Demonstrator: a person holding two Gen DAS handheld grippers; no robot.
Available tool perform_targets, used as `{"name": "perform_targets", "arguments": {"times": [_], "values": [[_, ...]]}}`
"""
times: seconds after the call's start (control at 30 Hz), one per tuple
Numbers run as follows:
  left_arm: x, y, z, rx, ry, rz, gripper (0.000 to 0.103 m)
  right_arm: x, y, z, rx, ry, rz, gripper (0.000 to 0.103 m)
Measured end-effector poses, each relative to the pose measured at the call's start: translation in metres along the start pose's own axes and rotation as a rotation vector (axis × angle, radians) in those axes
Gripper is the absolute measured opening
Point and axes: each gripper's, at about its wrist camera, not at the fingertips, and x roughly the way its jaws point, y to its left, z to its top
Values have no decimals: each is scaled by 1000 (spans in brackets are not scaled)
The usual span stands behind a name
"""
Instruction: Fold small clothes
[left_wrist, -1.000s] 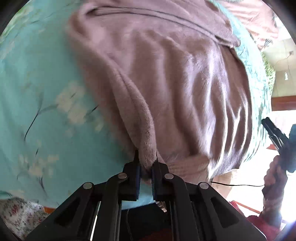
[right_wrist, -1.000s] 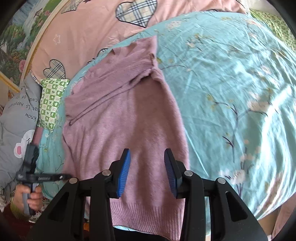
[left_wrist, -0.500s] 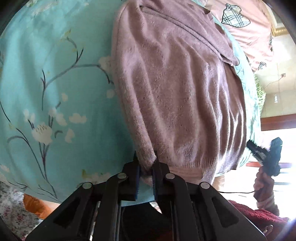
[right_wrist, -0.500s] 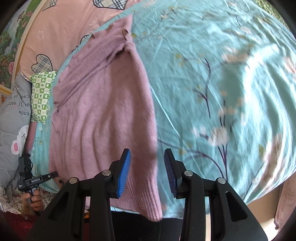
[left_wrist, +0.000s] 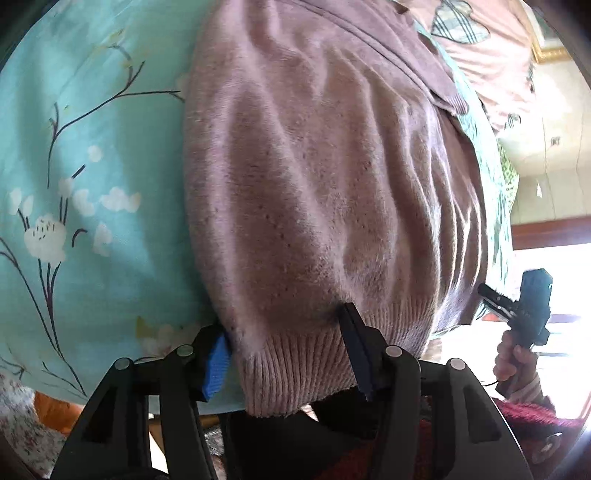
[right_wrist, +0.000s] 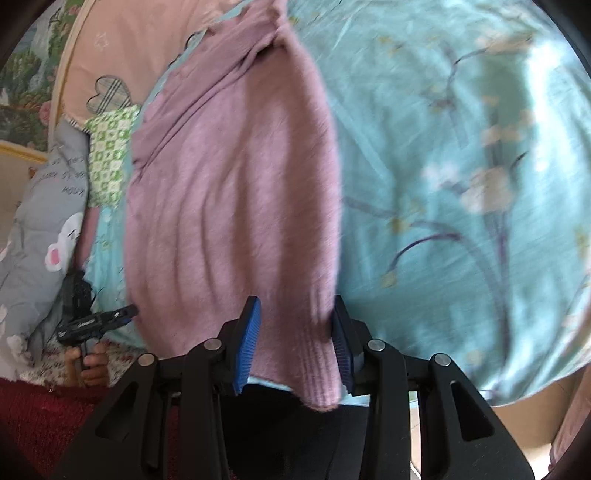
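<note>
Two hem corners, one hand-held gripper at each: lilac sweater (left_wrist: 325, 192) flat on the bed (left_wrist: 92, 192).
Long axis runs away from both. Left hand-held gripper (left_wrist: 288, 354) jaws opening, ribbed hem between, unpinched; right hand-held gripper (right_wrist: 295, 347) spread astride the opposite corner, pads apparently not pressing. Both equally near.

I see a bed under a teal flowered sheet (right_wrist: 461, 110), a pink heart-patterned pillow (right_wrist: 122, 48) and grey quilt (right_wrist: 40, 221) at its head, with bright daylight (left_wrist: 561, 295) beyond its edge.
</note>
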Motion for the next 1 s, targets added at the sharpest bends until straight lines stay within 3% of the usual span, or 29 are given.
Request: {"name": "perform_targets", "arguments": {"times": [0.1,0.13,0.17,0.2,0.27,0.43,0.5,0.67,0.87,1.0], "values": [[1,-6,-1,22,-7,11,55,6,3,-2,-8,-25,19,38],[1,-7,-2,31,-12,22,48,7,3,-3,-1,-34,30,24],[1,-9,-4,48,-20,40,27,9,3,-3,0,-35,23,7],[1,-9,-5,61,-21,45,14,12,4,-4,1,-31,12,7],[-1,-3,-10,52,-25,10,7,9,-1,-8,12,-48,23,6],[-2,10,-21,32,-61,-16,3,-4,-28,-12,66,-57,56,5],[-8,8,-20,29,-87,-37,3,-4,-23,-9,53,-52,55,5],[-41,-1,-15,38,-180,-133,3,-16,-14,-1,45,-73,149,5],[-94,-16,11,39,-323,-231,3,-54,-4,22,78,-206,302,5],[-119,-27,44,55,-406,-270,3,-69,18,51,40,-274,344,5]]}}
